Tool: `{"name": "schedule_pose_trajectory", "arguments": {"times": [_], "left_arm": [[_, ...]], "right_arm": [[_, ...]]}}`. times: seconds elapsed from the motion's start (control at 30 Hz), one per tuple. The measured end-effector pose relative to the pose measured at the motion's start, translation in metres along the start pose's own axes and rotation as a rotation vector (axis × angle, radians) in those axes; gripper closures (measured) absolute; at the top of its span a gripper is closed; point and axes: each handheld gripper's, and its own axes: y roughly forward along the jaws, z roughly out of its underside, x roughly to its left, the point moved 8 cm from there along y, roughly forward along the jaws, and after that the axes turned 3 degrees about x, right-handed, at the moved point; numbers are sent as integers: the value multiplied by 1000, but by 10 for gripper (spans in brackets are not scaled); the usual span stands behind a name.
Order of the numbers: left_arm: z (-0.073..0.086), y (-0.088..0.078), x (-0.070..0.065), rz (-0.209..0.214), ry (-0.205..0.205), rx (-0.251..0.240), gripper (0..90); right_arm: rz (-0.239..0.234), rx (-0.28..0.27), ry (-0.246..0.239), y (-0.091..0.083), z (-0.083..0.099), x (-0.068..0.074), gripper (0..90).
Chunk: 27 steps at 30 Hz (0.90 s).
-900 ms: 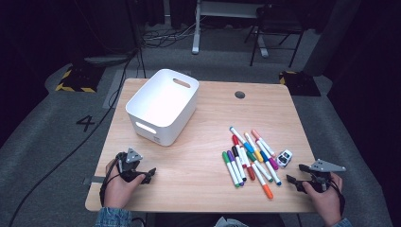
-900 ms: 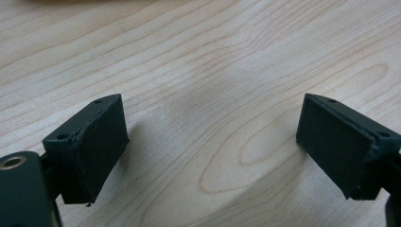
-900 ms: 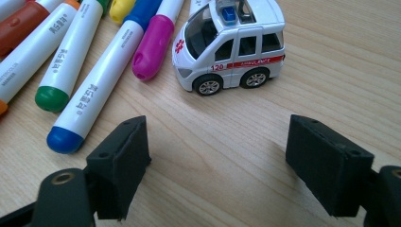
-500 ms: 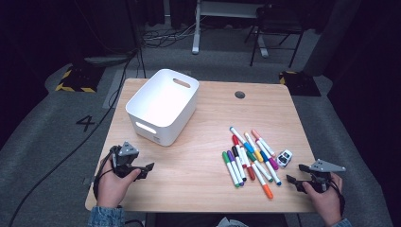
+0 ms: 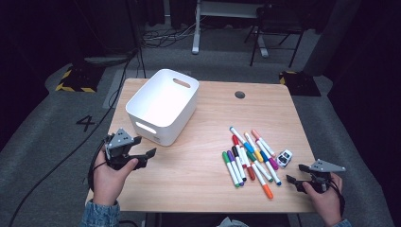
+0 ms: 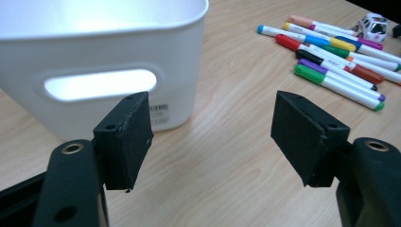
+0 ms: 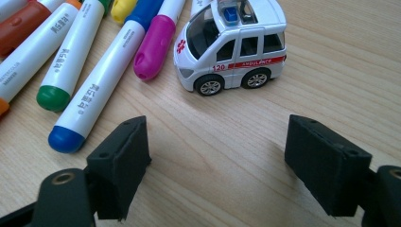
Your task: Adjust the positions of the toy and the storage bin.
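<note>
The right gripper is hovering low over the wooden table near its right front corner, jaws standing wide apart with nothing between them. Just ahead of it a small white toy ambulance is sitting on its wheels, showing a red side stripe with "AMBULANCE" in tiny letters, the number "120" on its door and a red star-shaped emblem on its front. Beside the car, the markers are lying in a loose row; their white barrels are carrying small black print, with "WATERCOLOR MARKER" just legible on 1 of them.

The left gripper is hanging near the table's left front edge, its jaws parted and gripping nothing. It is facing the white bin, whose wall is showing a handle slot and a small barcode sticker too fine to read.

On the grey floor left of the table, a large "4" is showing.
</note>
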Motion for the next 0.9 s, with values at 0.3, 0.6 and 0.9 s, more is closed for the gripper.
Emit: {"name": "schedule_pose_trajectory", "arguments": {"times": [0.3,0.6,0.9], "left_arm": [[-30,13,-5,18,32,-23,393],[-54,29,-5,11,66,-35,372],[-55,58,1,7,76,19,362]], "right_arm": [[1,1,-3,0,0,0,226],[-2,0,1,0,0,0,227],[-2,0,1,0,0,0,227]]}}
